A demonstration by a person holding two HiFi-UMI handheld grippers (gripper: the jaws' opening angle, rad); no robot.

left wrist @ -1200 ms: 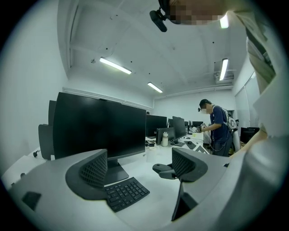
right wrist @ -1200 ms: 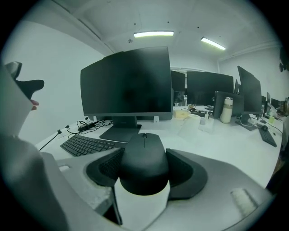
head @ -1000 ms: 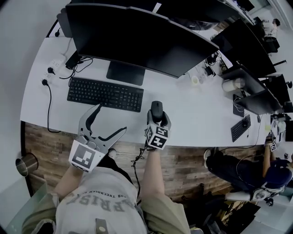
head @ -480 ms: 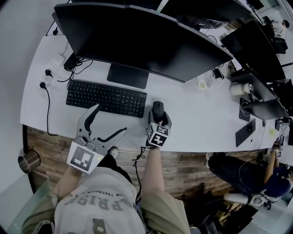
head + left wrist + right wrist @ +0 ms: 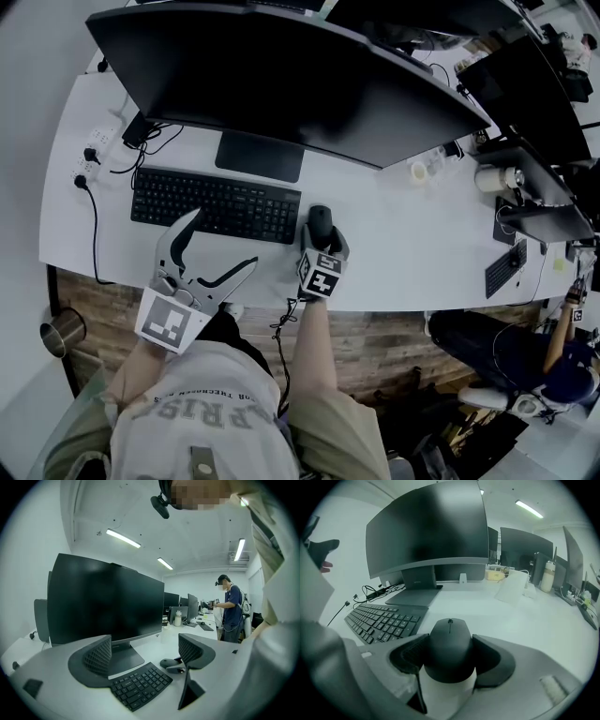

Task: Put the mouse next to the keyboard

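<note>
The black mouse (image 5: 320,218) sits between the jaws of my right gripper (image 5: 322,232), just off the right end of the black keyboard (image 5: 216,204). In the right gripper view both pads press the sides of the mouse (image 5: 450,646), so that gripper (image 5: 449,657) is shut on it, with the keyboard (image 5: 382,620) to its left. Whether the mouse rests on the white desk (image 5: 394,244) or hovers just above it, I cannot tell. My left gripper (image 5: 226,238) is open and holds nothing, in front of the keyboard near the desk's front edge. Its view shows the keyboard (image 5: 140,685) and the mouse (image 5: 169,662) beyond its open jaws (image 5: 144,652).
A wide dark monitor (image 5: 281,84) on a flat stand (image 5: 260,155) is behind the keyboard. Plugs and cables (image 5: 94,155) lie at the desk's left. More monitors, a cup (image 5: 487,176) and a second keyboard (image 5: 504,267) are at the right, near a seated person (image 5: 553,366).
My right gripper has carried the mouse a little left, closer to the keyboard's right end. The left gripper has stayed open and in place.
</note>
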